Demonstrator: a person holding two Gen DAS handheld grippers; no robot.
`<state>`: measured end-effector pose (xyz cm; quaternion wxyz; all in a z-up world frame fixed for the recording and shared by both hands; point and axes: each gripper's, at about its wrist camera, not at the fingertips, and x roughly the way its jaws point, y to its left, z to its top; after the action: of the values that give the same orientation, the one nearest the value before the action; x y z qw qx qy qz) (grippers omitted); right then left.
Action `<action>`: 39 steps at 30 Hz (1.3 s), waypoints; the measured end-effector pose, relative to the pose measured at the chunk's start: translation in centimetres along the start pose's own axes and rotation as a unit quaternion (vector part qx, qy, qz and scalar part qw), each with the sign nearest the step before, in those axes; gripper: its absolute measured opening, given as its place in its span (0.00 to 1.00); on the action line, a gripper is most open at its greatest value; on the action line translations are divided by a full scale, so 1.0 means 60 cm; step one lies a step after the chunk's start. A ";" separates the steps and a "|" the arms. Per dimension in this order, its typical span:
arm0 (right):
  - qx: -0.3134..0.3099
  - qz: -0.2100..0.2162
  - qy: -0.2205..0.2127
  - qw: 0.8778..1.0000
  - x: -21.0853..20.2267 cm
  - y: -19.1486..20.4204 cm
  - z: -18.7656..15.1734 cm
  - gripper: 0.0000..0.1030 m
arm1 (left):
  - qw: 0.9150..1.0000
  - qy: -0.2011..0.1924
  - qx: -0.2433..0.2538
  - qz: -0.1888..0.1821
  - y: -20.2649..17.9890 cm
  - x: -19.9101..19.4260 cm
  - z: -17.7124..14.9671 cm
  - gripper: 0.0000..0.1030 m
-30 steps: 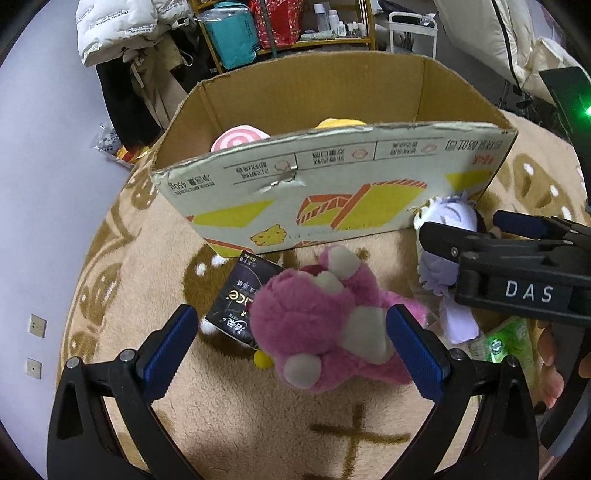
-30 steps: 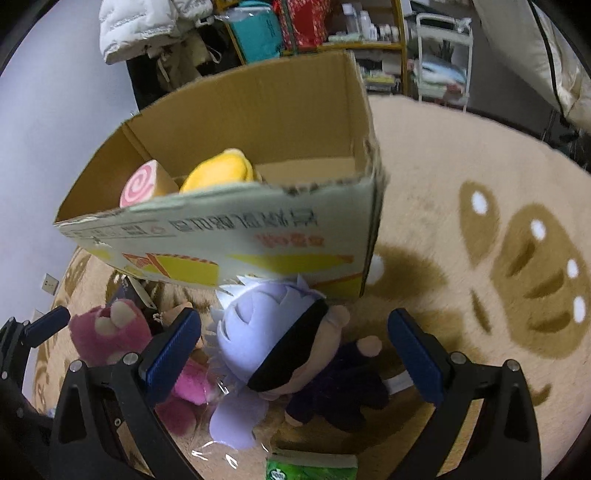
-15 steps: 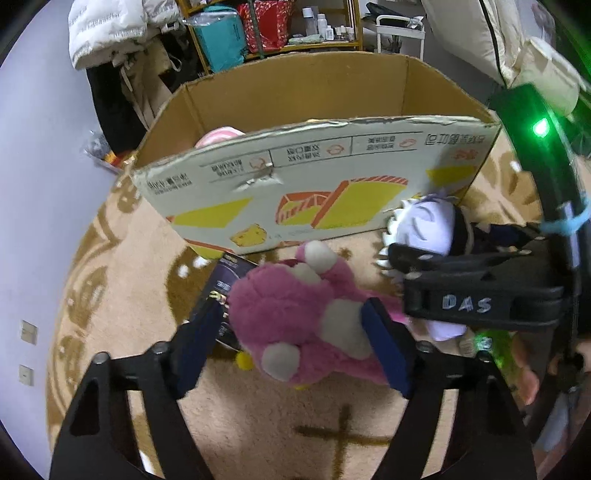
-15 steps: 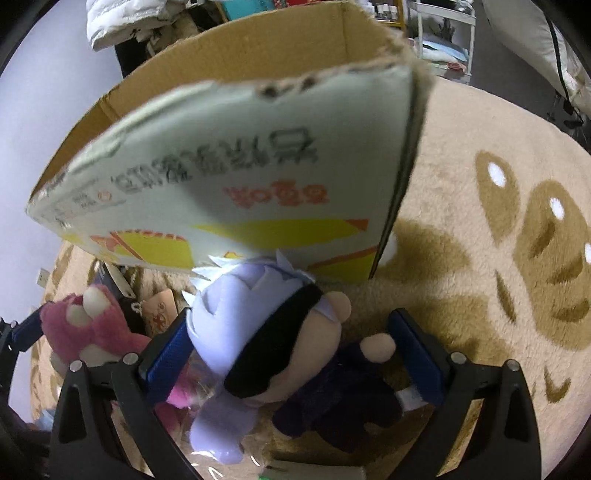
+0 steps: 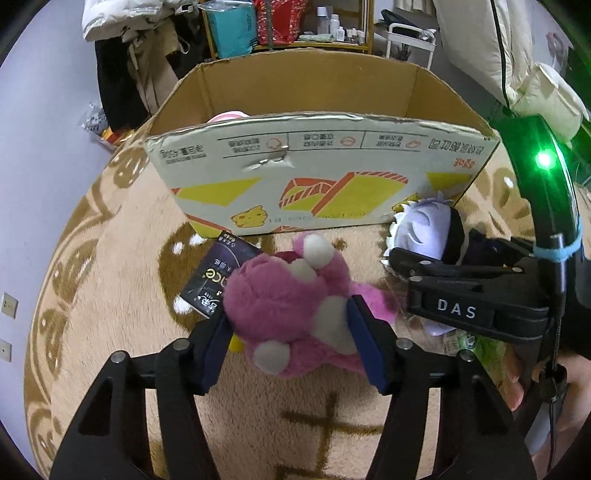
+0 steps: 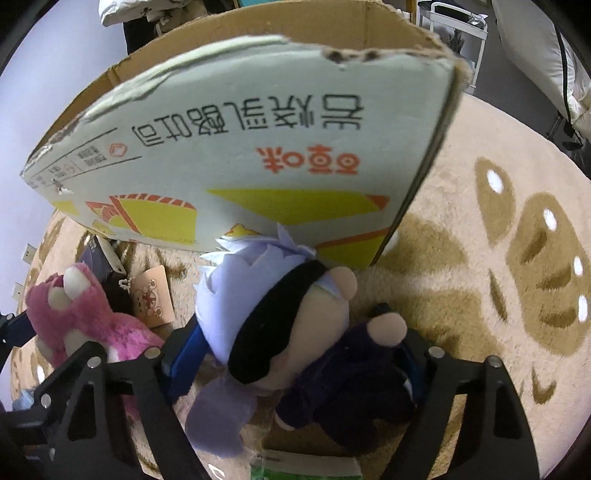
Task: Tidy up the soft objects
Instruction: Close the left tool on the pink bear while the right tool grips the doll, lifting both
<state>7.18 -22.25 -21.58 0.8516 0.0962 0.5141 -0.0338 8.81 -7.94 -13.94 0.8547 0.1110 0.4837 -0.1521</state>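
On beige patterned rug (image 5: 110, 258), cardboard box (image 5: 321, 184), cluttered shelves (image 5: 288, 26)

A fuzzy pink plush bear (image 5: 291, 317) with matt white patches lay on a thick, shaggy tan carpet (image 5: 118, 266), and a glossy dark packet (image 5: 218, 277) touched the bear's left side. Behind the bear stood a cardboard box (image 5: 321, 184), its outer face smooth printed paper, its inner walls raw matt brown, its top edge torn rough. To the bear's right, a soft cloth doll (image 6: 280, 325) had felt-like lilac hair beside matt black plastic gripper arms.
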 end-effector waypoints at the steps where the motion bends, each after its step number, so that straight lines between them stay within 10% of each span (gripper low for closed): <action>1: 0.002 0.002 -0.002 1.000 -0.004 -0.004 -0.002 0.82 | 1.000 -0.005 -0.006 0.000 0.003 -0.002 0.000 0.55; 17: 0.025 0.032 -0.108 0.993 -0.138 -0.023 -0.013 0.80 | 0.993 -0.090 -0.059 0.041 0.027 -0.086 -0.002 0.49; 39: 0.017 0.088 -0.265 0.960 -0.281 -0.016 0.007 0.80 | 0.959 -0.262 -0.067 0.089 0.049 -0.236 0.020 0.49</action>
<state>-0.49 -23.94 -6.64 0.9552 0.1428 0.2591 0.0082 3.97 -3.46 -1.04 0.9672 0.0522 0.2397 -0.0665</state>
